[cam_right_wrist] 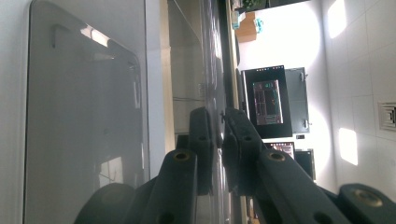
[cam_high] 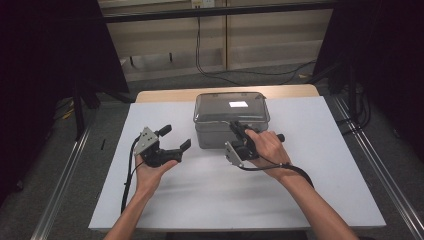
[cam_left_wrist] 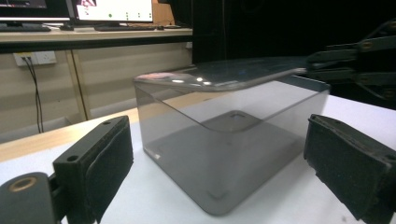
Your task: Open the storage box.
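A smoky clear box [cam_high: 231,120] stood empty at the far middle of the white counter [cam_high: 300,190], its lid [cam_high: 231,106] pinched at the near edge by the right tongs [cam_high: 236,131]; the left tongs [cam_high: 175,137] hovered agape nearby, left.

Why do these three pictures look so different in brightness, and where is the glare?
High view: dim surroundings, a white glare patch on the clear lid. Left gripper view: soft highlights along the lid edge, near pads slightly blurred. Right gripper view: turned sideways, the white wall washed out.
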`<move>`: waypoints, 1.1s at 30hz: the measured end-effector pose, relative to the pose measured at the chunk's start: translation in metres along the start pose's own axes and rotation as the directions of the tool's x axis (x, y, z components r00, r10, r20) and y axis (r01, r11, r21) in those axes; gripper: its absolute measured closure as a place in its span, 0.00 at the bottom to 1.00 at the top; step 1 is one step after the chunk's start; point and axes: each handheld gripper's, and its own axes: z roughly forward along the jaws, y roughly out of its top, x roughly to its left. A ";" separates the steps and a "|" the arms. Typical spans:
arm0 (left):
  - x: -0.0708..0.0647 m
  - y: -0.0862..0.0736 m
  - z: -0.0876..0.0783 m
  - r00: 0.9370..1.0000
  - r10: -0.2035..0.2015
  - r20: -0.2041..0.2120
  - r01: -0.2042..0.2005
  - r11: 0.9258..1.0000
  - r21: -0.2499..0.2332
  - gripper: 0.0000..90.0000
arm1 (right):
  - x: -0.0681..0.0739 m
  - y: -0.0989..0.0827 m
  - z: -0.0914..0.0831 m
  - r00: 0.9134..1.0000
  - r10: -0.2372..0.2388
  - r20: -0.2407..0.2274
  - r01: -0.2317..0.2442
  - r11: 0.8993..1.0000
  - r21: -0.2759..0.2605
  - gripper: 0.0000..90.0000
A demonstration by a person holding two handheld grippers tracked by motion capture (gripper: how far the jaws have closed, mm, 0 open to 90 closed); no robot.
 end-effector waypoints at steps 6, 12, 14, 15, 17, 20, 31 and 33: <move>0.008 0.005 0.020 0.998 0.056 -0.010 -0.056 0.998 0.010 0.11 | -0.001 0.000 0.000 1.000 0.001 0.001 -0.001 1.000 0.002 0.91; 0.013 0.004 0.031 0.998 0.055 -0.013 -0.055 0.998 0.004 0.13 | -0.002 0.000 0.000 1.000 0.005 0.004 -0.005 1.000 0.003 0.91; 0.013 0.004 0.033 0.998 0.062 -0.007 -0.062 0.998 0.007 0.13 | -0.003 0.000 0.000 1.000 0.003 0.005 -0.003 1.000 0.000 0.91; 0.012 0.003 0.035 0.997 0.072 -0.008 -0.071 0.997 0.007 0.14 | -0.003 0.000 0.000 1.000 0.005 0.006 -0.005 1.000 0.001 0.91; 0.012 0.003 0.036 0.997 0.077 -0.007 -0.077 0.997 0.012 0.14 | -0.005 0.001 0.000 1.000 0.010 0.007 -0.010 1.000 0.002 0.91; 0.011 0.003 0.038 0.997 0.073 -0.009 -0.072 0.997 0.011 0.16 | -0.006 0.001 0.001 1.000 0.010 0.012 -0.010 1.000 0.002 0.92; 0.015 0.007 0.056 0.995 0.104 -0.011 -0.103 0.994 0.017 0.23 | -0.008 0.001 0.001 1.000 0.014 0.016 -0.014 1.000 0.003 0.92; 0.015 0.008 0.061 0.997 0.077 0.006 -0.077 0.997 0.009 0.23 | -0.008 0.001 0.001 1.000 0.013 0.017 -0.013 1.000 0.002 0.92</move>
